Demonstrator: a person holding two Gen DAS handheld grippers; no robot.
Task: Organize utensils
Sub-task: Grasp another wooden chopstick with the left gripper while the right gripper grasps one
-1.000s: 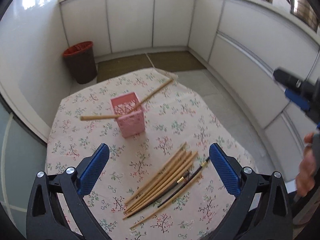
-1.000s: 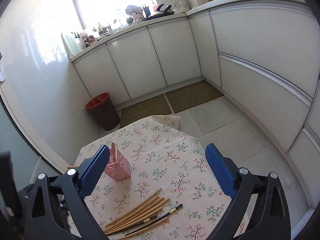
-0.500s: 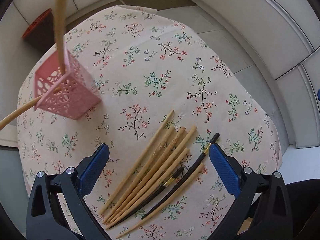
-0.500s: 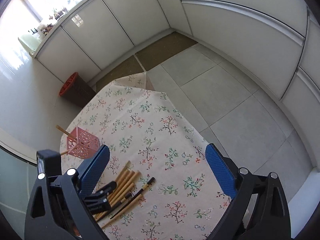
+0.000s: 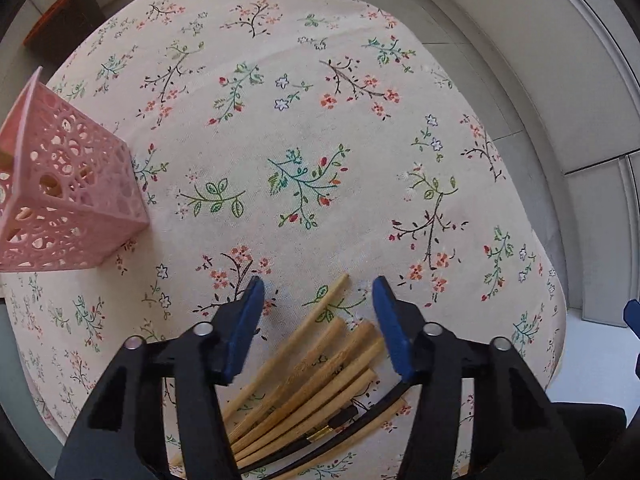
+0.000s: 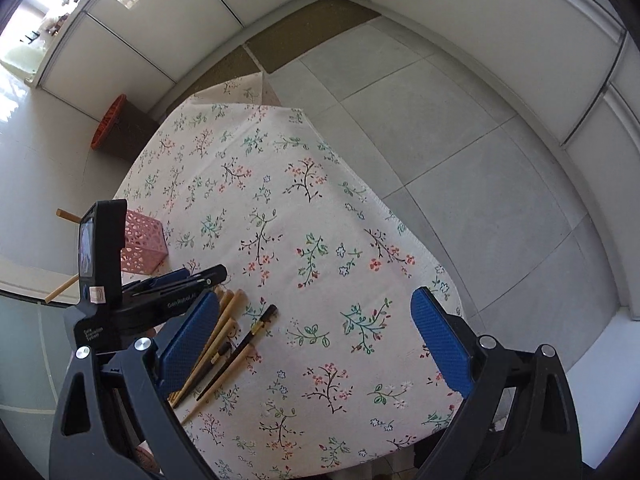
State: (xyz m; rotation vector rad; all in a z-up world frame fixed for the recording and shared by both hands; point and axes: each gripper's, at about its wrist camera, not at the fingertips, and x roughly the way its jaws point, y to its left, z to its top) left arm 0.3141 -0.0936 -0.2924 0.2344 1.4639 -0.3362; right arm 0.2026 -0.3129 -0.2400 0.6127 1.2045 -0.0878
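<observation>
Several bamboo chopsticks (image 5: 316, 376) and a black pair (image 5: 360, 424) lie in a bundle on the floral tablecloth (image 5: 304, 128). My left gripper (image 5: 318, 300) is open, low over the bundle, its fingers on either side of the chopstick tips. A pink lattice holder (image 5: 60, 200) stands to the left with chopsticks in it. In the right wrist view my right gripper (image 6: 316, 344) is open and empty above the table. There the left gripper (image 6: 176, 284) covers the bundle (image 6: 224, 328), and the holder (image 6: 142, 246) shows behind it.
The table's right edge (image 6: 400, 224) drops to a grey tiled floor. A brown bin with a red rim (image 6: 116, 128) stands by white cabinets (image 6: 168, 32) beyond the table's far end.
My left gripper has dropped down to the chopstick bundle and its fingers have narrowed around the tips. My right gripper has tilted further down over the table.
</observation>
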